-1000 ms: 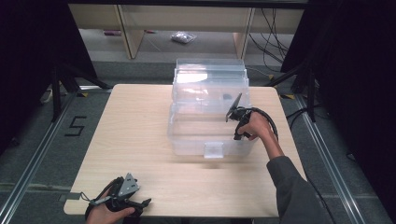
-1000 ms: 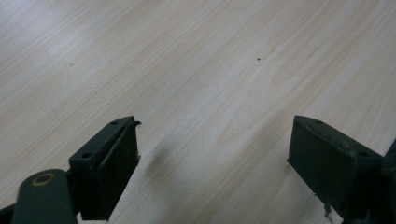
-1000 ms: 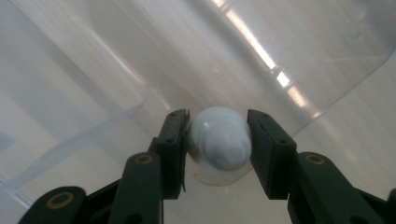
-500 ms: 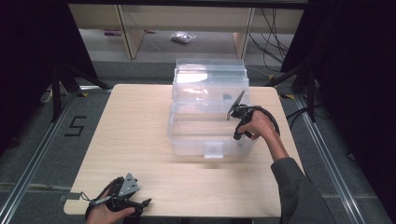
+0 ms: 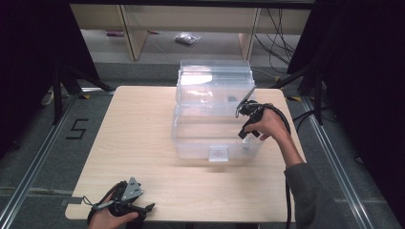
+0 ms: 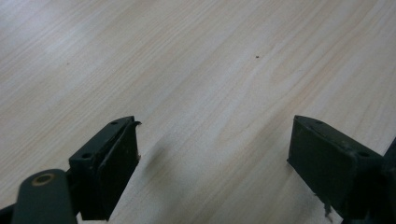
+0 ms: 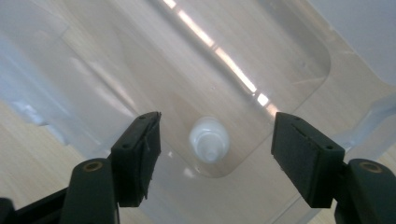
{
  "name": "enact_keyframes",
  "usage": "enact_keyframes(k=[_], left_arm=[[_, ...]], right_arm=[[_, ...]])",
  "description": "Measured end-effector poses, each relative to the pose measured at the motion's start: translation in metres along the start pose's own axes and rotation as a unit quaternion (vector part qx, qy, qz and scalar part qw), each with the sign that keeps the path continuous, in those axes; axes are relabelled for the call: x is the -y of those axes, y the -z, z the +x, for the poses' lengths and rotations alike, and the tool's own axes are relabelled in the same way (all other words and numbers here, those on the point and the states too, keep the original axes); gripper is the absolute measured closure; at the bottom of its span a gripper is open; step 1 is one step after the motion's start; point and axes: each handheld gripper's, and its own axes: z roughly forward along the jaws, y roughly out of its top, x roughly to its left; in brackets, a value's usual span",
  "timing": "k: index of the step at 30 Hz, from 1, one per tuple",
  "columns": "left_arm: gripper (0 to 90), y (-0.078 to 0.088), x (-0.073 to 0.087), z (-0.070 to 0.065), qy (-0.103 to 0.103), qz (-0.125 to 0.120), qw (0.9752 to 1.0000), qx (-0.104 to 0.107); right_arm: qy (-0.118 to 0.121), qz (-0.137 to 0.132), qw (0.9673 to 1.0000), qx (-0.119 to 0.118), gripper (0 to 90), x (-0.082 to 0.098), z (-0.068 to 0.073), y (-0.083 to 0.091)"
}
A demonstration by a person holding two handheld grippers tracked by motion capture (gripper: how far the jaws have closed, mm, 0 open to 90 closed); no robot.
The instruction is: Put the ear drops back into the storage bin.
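A: Where's the small white bottle (image 7: 209, 139)?

B: I see it standing in a corner of the clear bin (image 5: 191, 138), straight below my right tool (image 7: 215, 140). Its jaws have just been opening and grip nothing.

A: How do you finish well?

B: I'd lift straight up, clear of the bin's walls, so nothing tips it.

A: The left tool (image 6: 215, 161)?

B: Open and empty over the worktop (image 5: 138, 124). From above, glare makes the bottle hard to make out.

bottle (image 7: 208, 138) in box (image 5: 191, 138) corner | box mid-table (image 5: 133, 133)
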Motion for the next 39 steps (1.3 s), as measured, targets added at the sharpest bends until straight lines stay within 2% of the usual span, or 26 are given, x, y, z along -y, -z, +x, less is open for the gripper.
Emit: enact_keyframes(k=[2, 3, 6, 7, 11, 12, 15, 19, 20, 22, 23, 25, 28, 29, 30, 33, 34, 36, 39], left_arm=[[15.4, 0.002, -0.001, 0.002, -0.008, 0.01, 0.9999, 0.006], [15.4, 0.001, 0.0, 0.001, -0.009, 0.006, 0.9999, 0.003], [15.4, 0.001, 0.0, 0.001, -0.008, 0.005, 1.0, 0.003], [15.4, 0.002, -0.001, 0.002, -0.015, 0.01, 0.9998, 0.006], [15.4, 0.0, 0.0, 0.0, 0.0, 0.001, 1.0, 0.0], [15.4, 0.0, 0.0, 0.0, -0.001, 0.0, 1.0, 0.0], [15.4, 0.0, 0.0, 0.001, -0.009, 0.003, 1.0, 0.0], [15.4, 0.0, 0.0, 0.0, -0.001, 0.001, 1.0, -0.001], [15.4, 0.0, 0.0, 0.0, 0.001, 0.001, 1.0, 0.0], [15.4, -0.001, 0.0, 0.0, 0.0, 0.001, 1.0, 0.0], [15.4, 0.0, 0.0, 0.001, -0.01, 0.004, 0.9999, 0.0], [15.4, -0.001, 0.0, 0.0, 0.002, 0.0, 1.0, -0.001], [15.4, 0.0, 0.0, 0.0, -0.004, 0.005, 1.0, 0.0], [15.4, -0.001, 0.0, 0.0, 0.0, 0.001, 1.0, -0.001], [15.4, 0.0, 0.0, 0.0, 0.0, 0.001, 1.0, -0.001], [15.4, -0.001, 0.0, 0.0, 0.0, 0.001, 1.0, -0.001], [15.4, 0.0, 0.0, 0.001, -0.007, 0.002, 1.0, 0.0], [15.4, 0.001, 0.0, 0.002, -0.012, 0.007, 0.9999, 0.003], [15.5, 0.0, 0.0, 0.001, -0.011, 0.007, 0.9999, 0.001]], right_arm=[[0.01, -0.011, 0.9999, 0.0, 32.2, 0.002, 0.001, 0.005], [0.017, -0.018, 0.9997, -0.002, 31.4, 0.005, 0.003, 0.009], [0.016, -0.026, 0.9995, -0.002, 30.5, 0.008, 0.005, 0.013], [0.015, -0.031, 0.9994, -0.005, 29.7, 0.01, 0.006, 0.016], [0.01, -0.042, 0.999, -0.012, 30.4, 0.016, 0.01, 0.024], [0.016, -0.048, 0.9987, -0.01, 30.2, 0.018, 0.01, 0.026], [0.012, -0.066, 0.9976, -0.016, 28.5, 0.024, 0.014, 0.033], [0.009, -0.081, 0.9964, -0.021, 28.1, 0.032, 0.017, 0.04], [0.018, -0.095, 0.9952, -0.019, 28.5, 0.036, 0.017, 0.042], [0.015, -0.104, 0.9941, -0.024, 28.6, 0.041, 0.019, 0.045], [0.018, -0.113, 0.9931, -0.026, 28.6, 0.044, 0.02, 0.047], [0.004, -0.123, 0.9919, -0.031, 28.6, 0.052, 0.023, 0.052], [0.01, -0.132, 0.9908, -0.028, 28.6, 0.056, 0.025, 0.054], [0.008, -0.133, 0.9907, -0.026, 28.4, 0.056, 0.025, 0.054], [0.017, -0.141, 0.9894, -0.029, 28.3, 0.058, 0.025, 0.055], [0.015, -0.15, 0.9881, -0.03, 28.0, 0.063, 0.028, 0.056], [-0.003, -0.143, 0.9892, -0.032, 28.0, 0.065, 0.031, 0.057], [0.012, -0.154, 0.9874, -0.035, 28.0, 0.068, 0.031, 0.055], [0.008, -0.158, 0.9866, -0.042, 27.8, 0.074, 0.037, 0.052]])
